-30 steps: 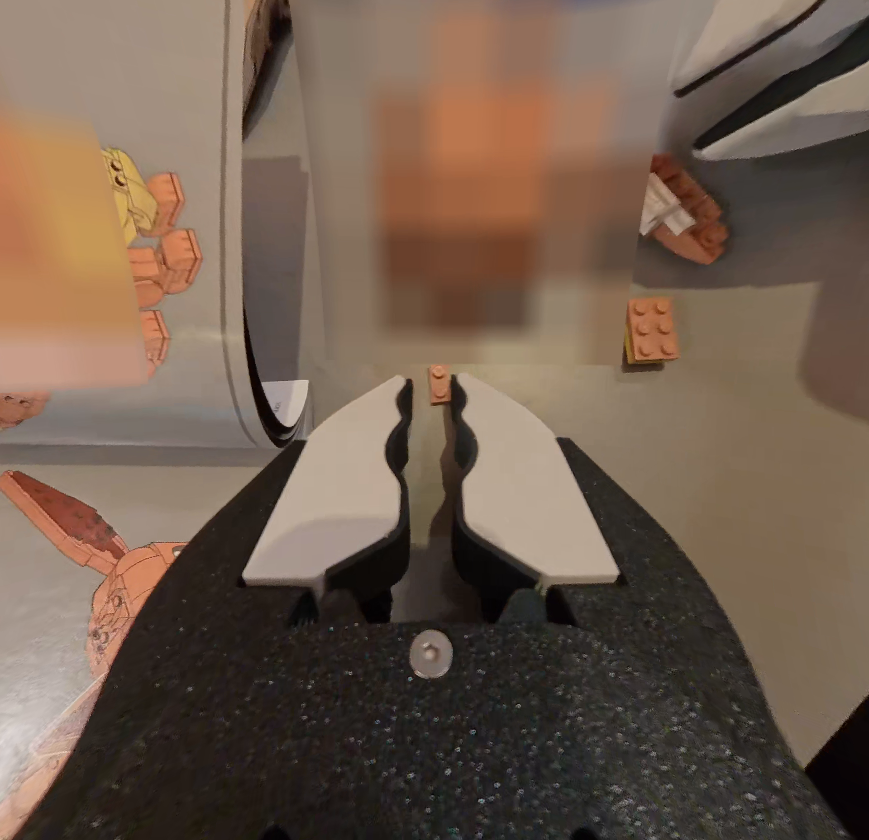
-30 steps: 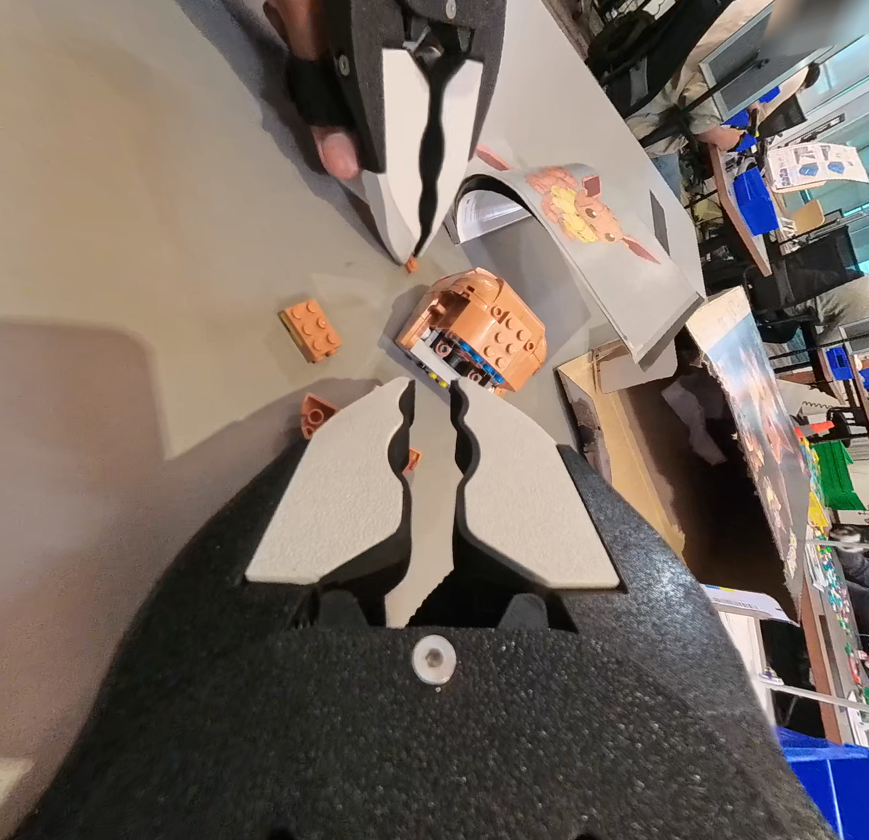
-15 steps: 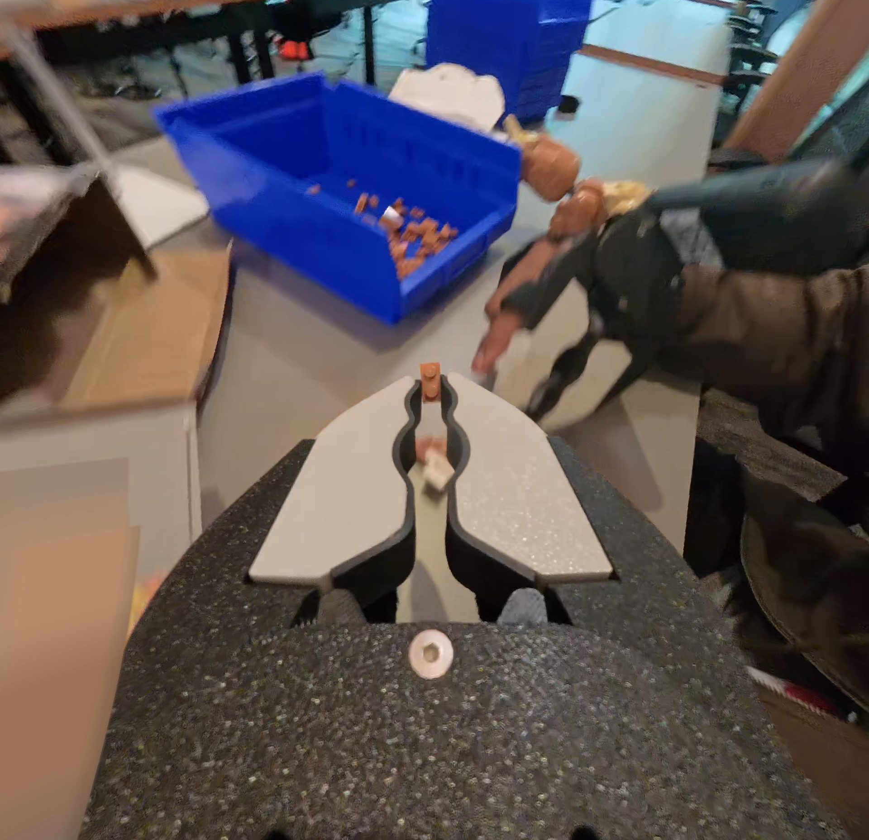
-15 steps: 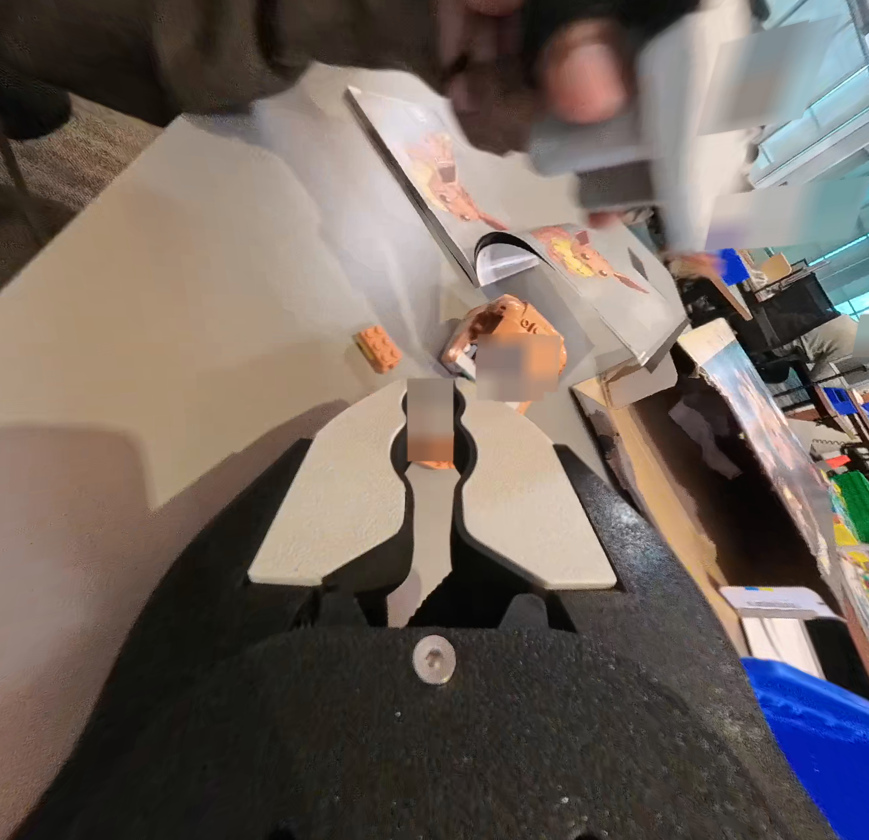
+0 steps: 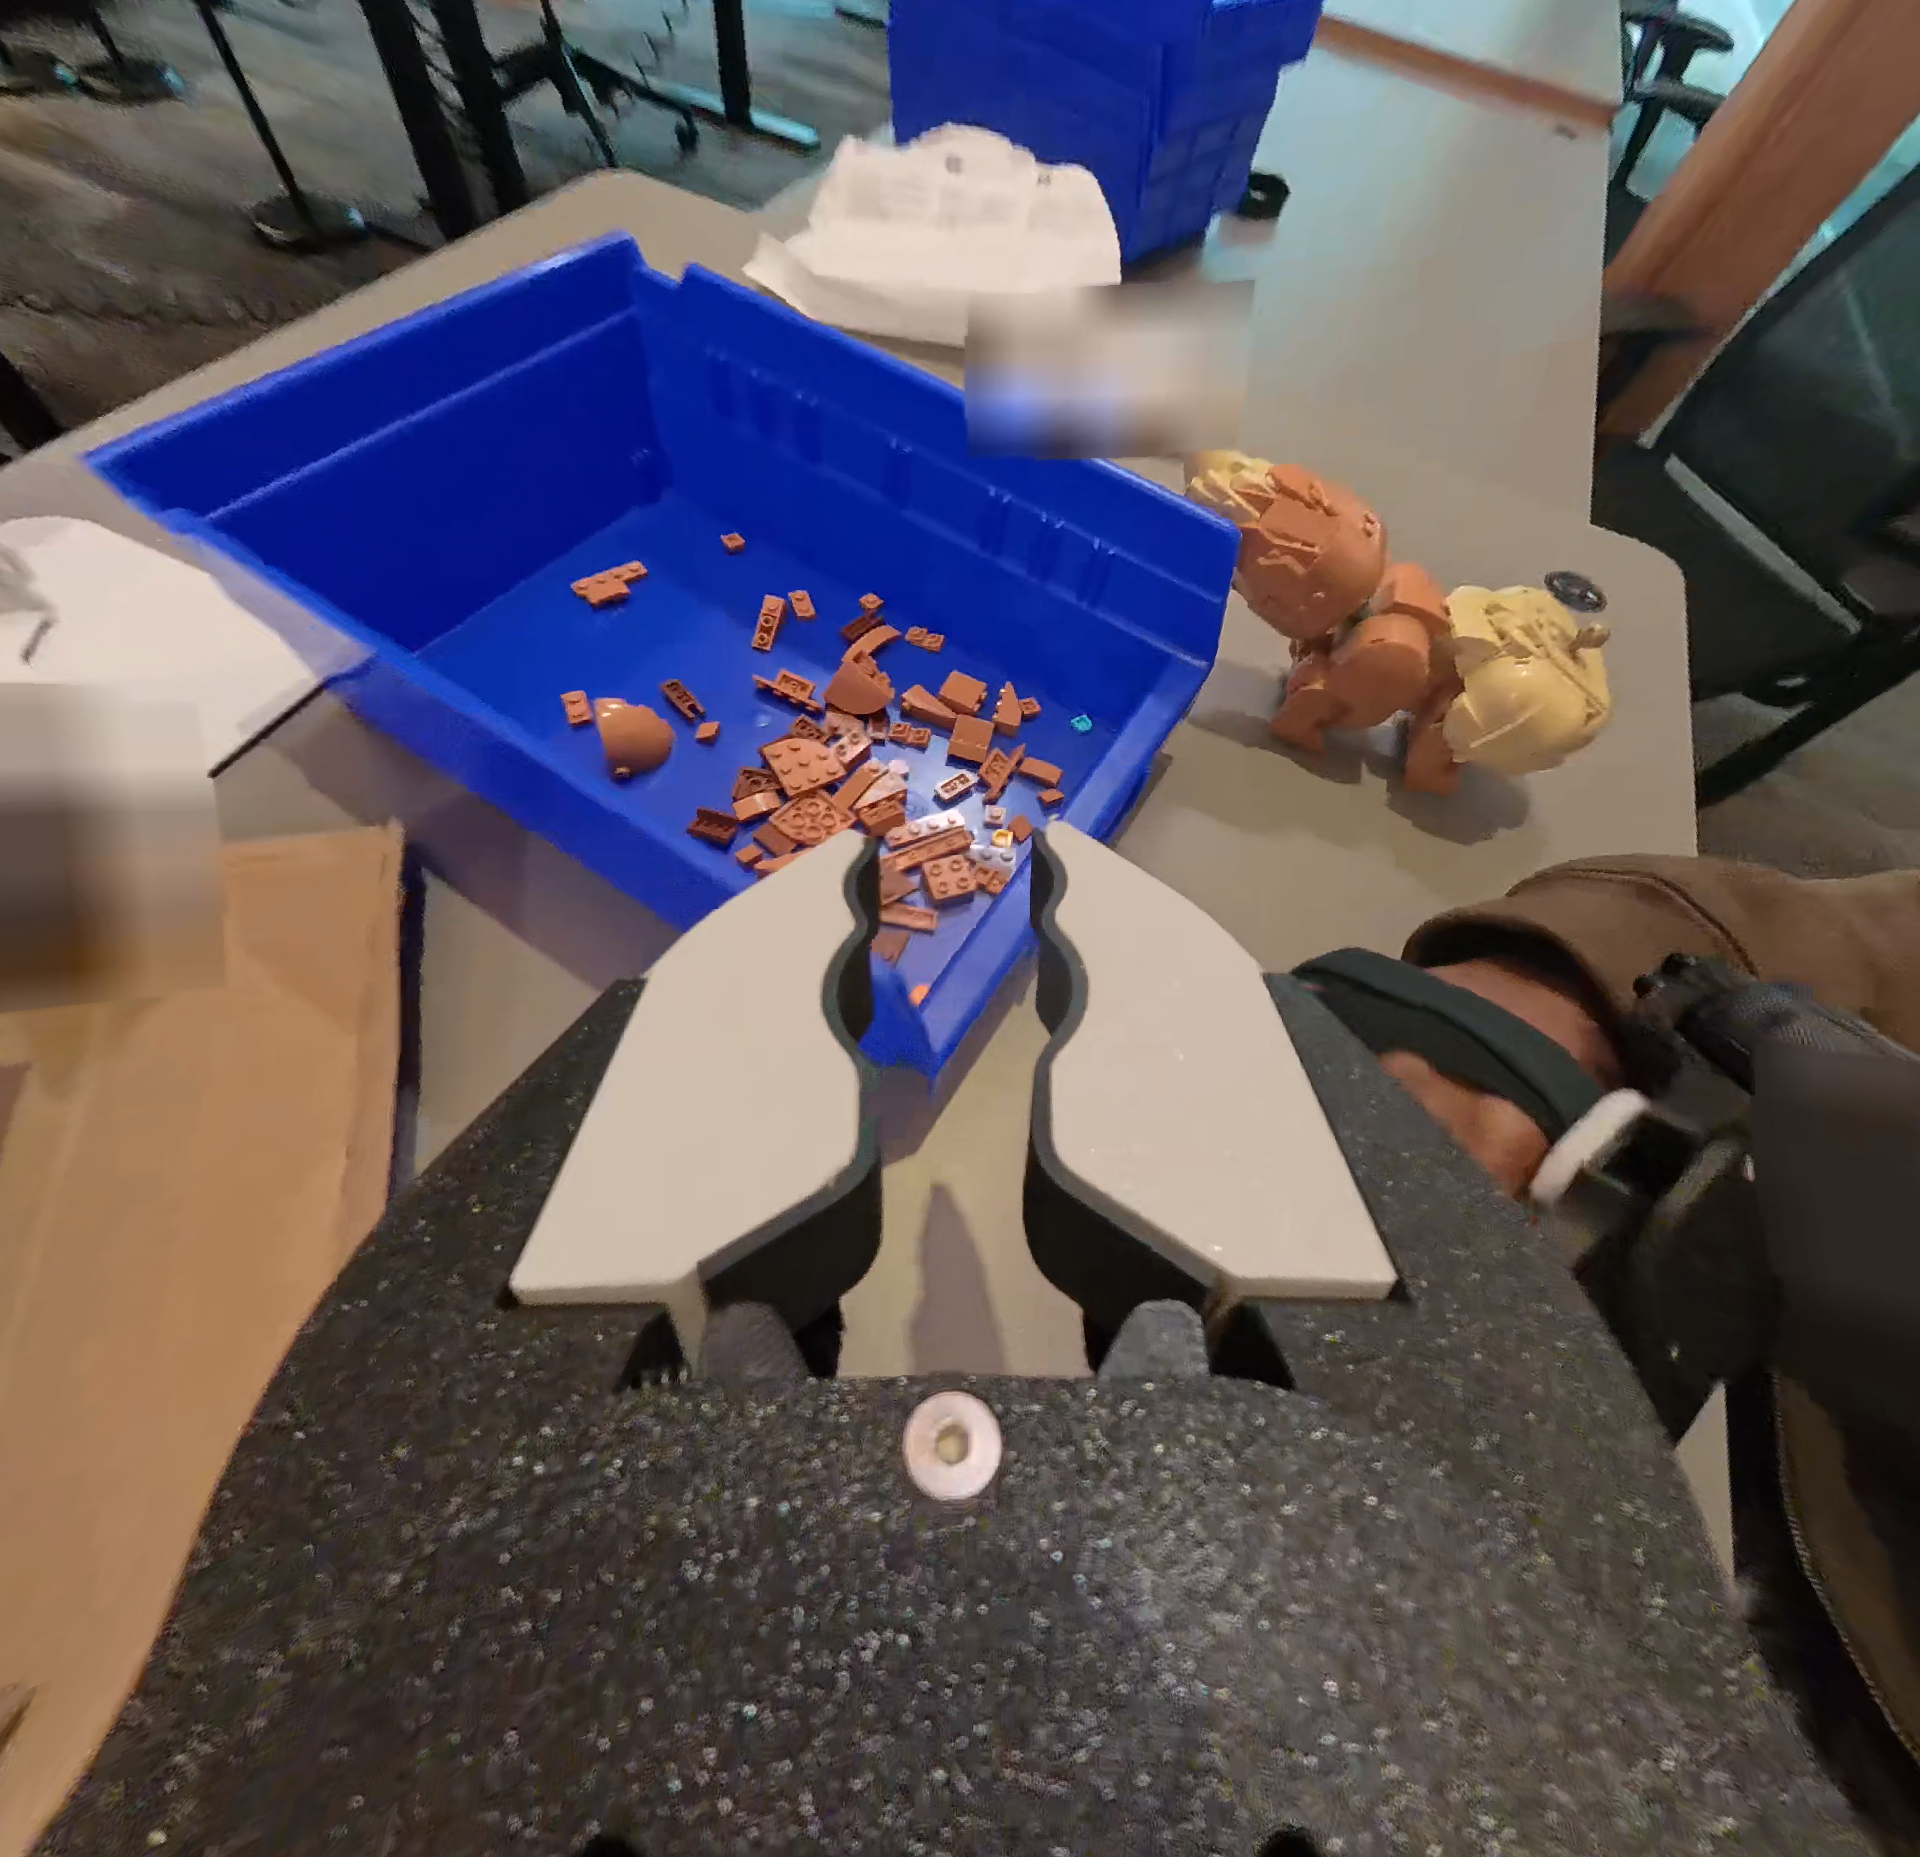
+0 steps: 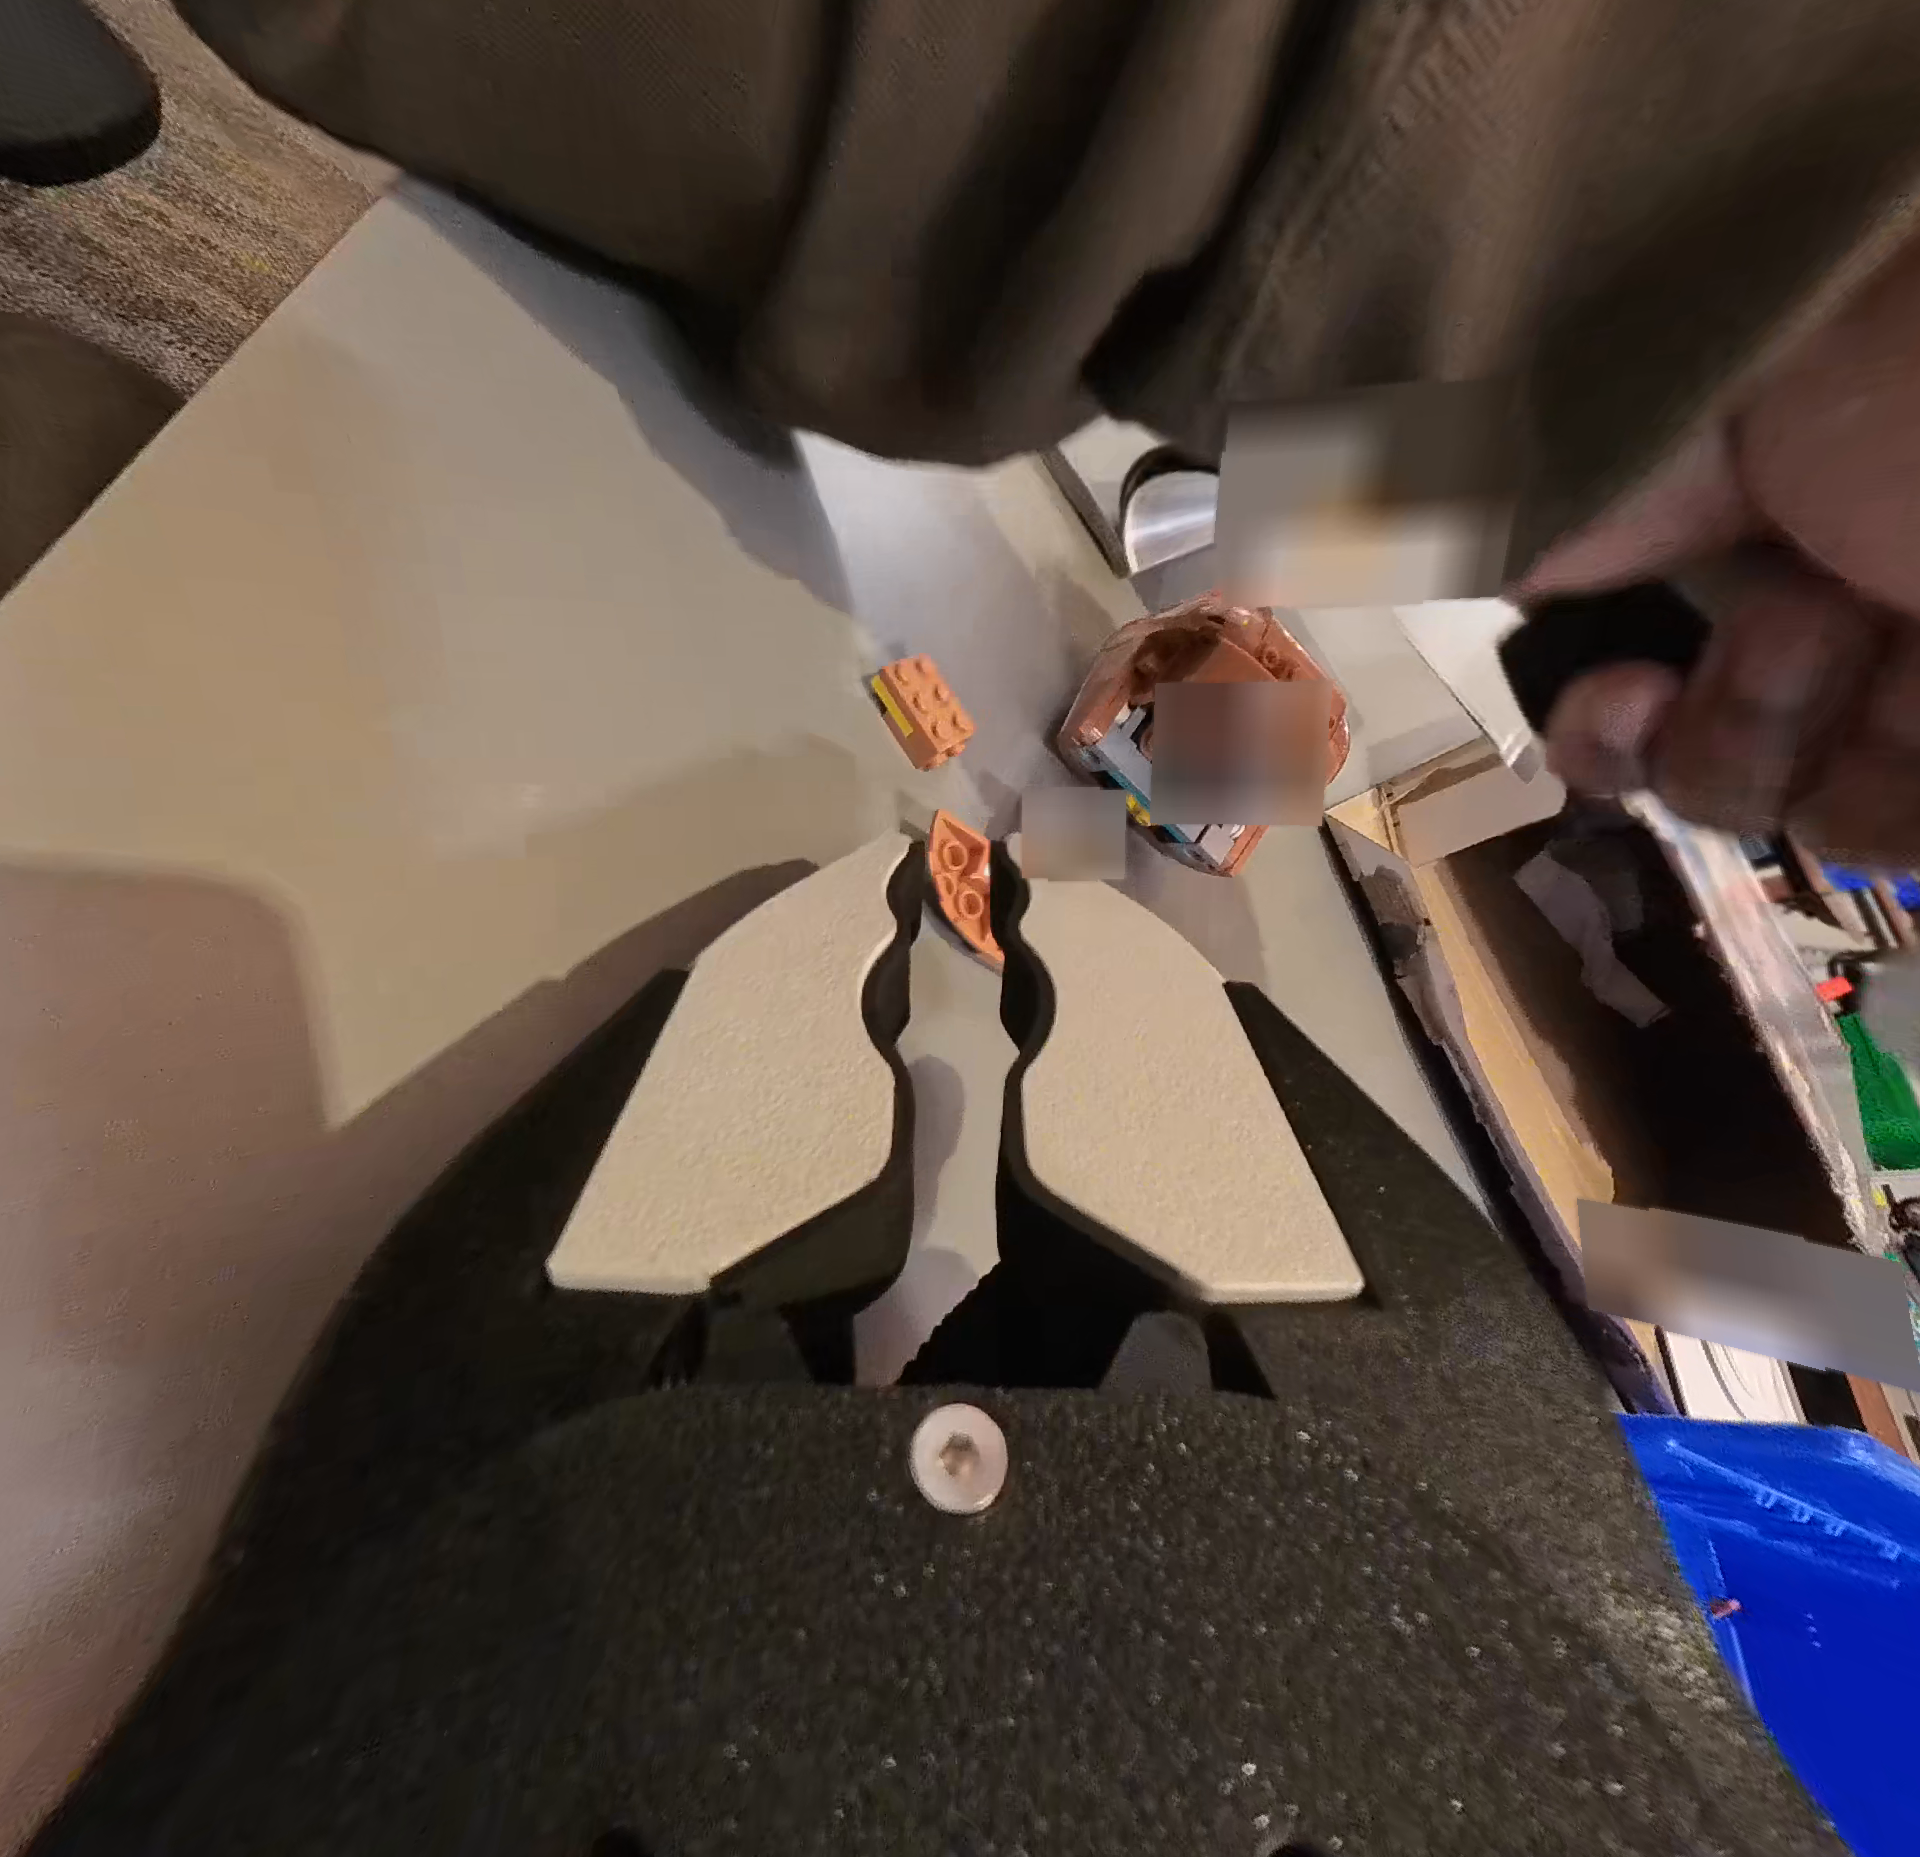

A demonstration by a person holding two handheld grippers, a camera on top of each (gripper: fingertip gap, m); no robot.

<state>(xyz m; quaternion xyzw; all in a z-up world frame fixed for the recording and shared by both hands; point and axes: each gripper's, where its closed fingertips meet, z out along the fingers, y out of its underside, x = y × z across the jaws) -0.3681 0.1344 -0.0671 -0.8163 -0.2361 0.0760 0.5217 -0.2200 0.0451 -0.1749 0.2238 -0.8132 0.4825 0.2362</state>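
Curved brown brick (image 6: 961, 888) — pinched between right gripper (image 6: 956, 857) tips, above grey table (image 6: 416, 581) | orange block (image 6: 925, 711) and round brown model (image 6: 1195, 727) just beyond | left gripper (image 5: 951, 851) — spread, empty, over near corner of blue bin (image 5: 436, 519) of loose brown bricks (image 5: 862, 768) | brick animal (image 5: 1392, 633) beside bin

Blue bin (image 5: 436, 519) of brown bricks (image 5: 831, 768) beside brick animal model (image 5: 1382, 644).

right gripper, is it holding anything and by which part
Yes: the right gripper pinches a rounded orange brick by its two sides, near the fingertips. The left gripper is open and empty.
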